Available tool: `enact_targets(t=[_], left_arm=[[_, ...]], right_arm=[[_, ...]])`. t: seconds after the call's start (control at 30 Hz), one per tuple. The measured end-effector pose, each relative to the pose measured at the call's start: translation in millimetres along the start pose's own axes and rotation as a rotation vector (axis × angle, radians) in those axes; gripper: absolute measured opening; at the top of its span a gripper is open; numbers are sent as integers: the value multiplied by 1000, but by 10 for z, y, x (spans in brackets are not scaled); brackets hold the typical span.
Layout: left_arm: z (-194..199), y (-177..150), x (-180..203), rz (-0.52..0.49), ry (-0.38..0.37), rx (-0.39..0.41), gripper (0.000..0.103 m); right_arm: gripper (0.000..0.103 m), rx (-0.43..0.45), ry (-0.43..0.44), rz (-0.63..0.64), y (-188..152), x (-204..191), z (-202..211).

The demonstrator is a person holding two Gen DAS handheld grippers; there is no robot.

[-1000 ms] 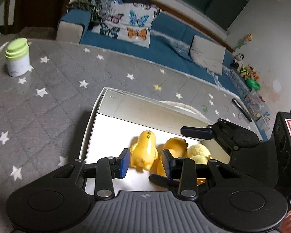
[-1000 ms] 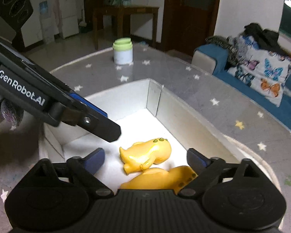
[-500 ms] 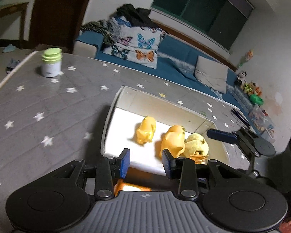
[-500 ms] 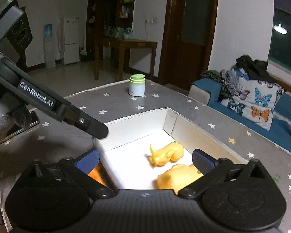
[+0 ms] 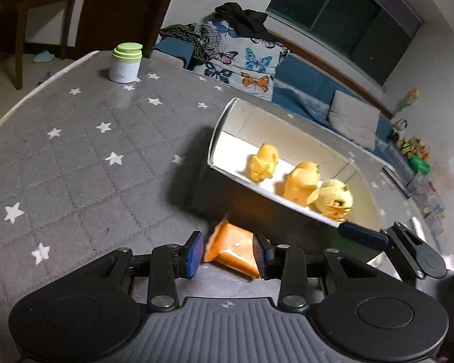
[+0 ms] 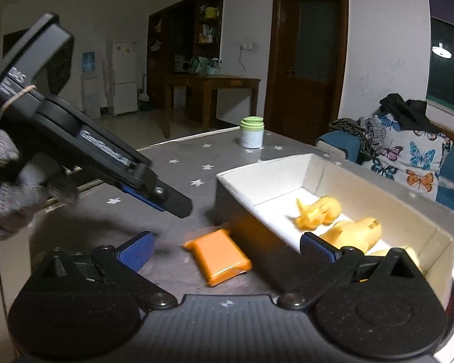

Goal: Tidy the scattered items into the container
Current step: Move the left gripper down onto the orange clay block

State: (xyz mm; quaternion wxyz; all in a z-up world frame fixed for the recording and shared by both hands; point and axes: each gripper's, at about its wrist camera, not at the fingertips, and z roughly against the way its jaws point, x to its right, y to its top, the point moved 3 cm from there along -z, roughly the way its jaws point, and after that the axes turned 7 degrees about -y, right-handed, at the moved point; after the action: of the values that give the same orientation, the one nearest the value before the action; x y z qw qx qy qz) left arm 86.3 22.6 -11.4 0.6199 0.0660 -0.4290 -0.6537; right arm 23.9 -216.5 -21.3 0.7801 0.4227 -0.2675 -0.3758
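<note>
1. While the left wrist view looks down its own fingers, the left gripper [image 5: 228, 254] stands with jaws parted on either side of a flat orange packet with a crimped end [image 5: 230, 252]. The packet lies on the grey star-printed quilted table cover [image 5: 84, 151], just outside the near wall of the white open-topped cardboard box [image 5: 219, 133]. Whether the pads touch the packet is hard to tell; they look released rather than clamped.
2. Inside that box sit a small yellow rubber toy animal [image 5: 263, 163], a larger orange-yellow rubber toy [image 5: 302, 183] and a pale yellow round toy [image 5: 336, 196], side by side. A white jar with a green lid [image 5: 126, 63] stands well apart, near the table's far edge.
3. From the right wrist view, the right gripper [image 6: 225, 249] hangs wide open above the same packet [image 6: 219, 257], holding nothing. The left gripper [image 6: 154, 195] is gripped by a person's gloved hand [image 6: 6, 181] and angles down toward the packet.
4. Judging by this, the step in hand is collecting the packet, the one loose item beside the box. That calls for closing on its flat sides and lifting clear of the box wall.
</note>
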Motion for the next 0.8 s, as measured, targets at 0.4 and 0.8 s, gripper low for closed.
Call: enact_targets(t=[0.4, 0.8], left_arm=[[-286, -51, -158, 34, 10, -37, 38], [-496, -40, -231, 71, -32, -67, 38]], right_arm=[[103, -85, 10, -24, -214, -224, -211], [103, -171, 41, -67, -319, -302, -484]])
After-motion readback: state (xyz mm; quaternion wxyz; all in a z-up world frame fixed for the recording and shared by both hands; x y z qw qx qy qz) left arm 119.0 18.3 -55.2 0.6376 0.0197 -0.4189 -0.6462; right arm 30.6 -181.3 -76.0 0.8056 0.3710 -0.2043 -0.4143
